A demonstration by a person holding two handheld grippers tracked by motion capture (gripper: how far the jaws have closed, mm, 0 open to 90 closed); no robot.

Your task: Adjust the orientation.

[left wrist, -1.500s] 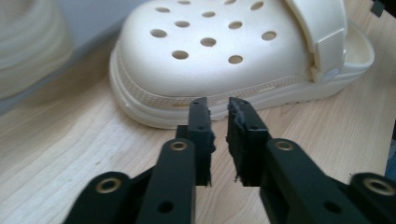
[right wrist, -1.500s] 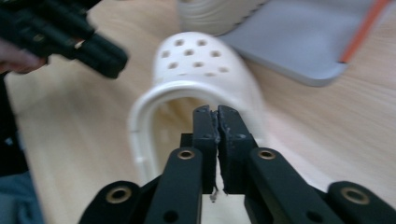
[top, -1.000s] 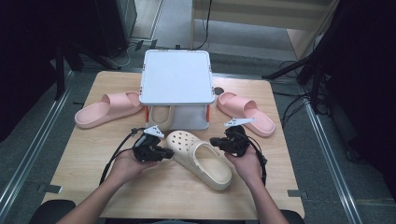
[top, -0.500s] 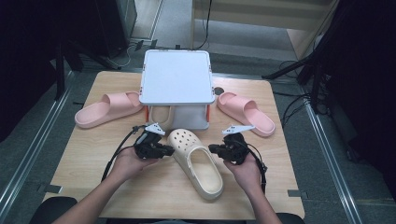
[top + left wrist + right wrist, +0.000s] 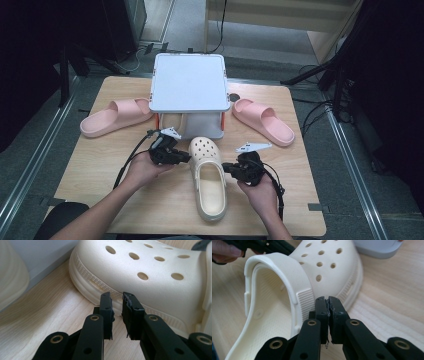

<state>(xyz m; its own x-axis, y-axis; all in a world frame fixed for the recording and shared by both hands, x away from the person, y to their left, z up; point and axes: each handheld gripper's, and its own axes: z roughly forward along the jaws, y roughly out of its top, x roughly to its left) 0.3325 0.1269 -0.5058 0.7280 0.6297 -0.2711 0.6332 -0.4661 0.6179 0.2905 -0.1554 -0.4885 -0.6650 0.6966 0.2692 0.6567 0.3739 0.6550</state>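
A cream clog [image 5: 207, 175] with holes in its toe lies on the wooden table [image 5: 100, 200], toe towards the white box and heel towards me. My left gripper [image 5: 186, 158] is at the clog's left side by the toe. In the left gripper view its jaws [image 5: 117, 298] have just been opening and stand a narrow gap apart with nothing between them, tips close to the clog's ribbed sole edge [image 5: 155, 272]. My right gripper [image 5: 225, 167] is at the clog's right side. It [image 5: 327, 300] is shut on nothing, with its tips at the strap hinge of the clog [image 5: 287, 290].
A white flat-topped stand [image 5: 189, 82] on short legs sits at the table's middle back, with another cream shoe [image 5: 180, 122] under it. One pink slide [image 5: 115, 116] lies at the left, another [image 5: 263, 120] at the right. Cables trail from both grippers.
The clog has swung from lying slantwise to lying straight, heel now towards me. My right gripper moved left with the heel. The left gripper stayed by the toe.
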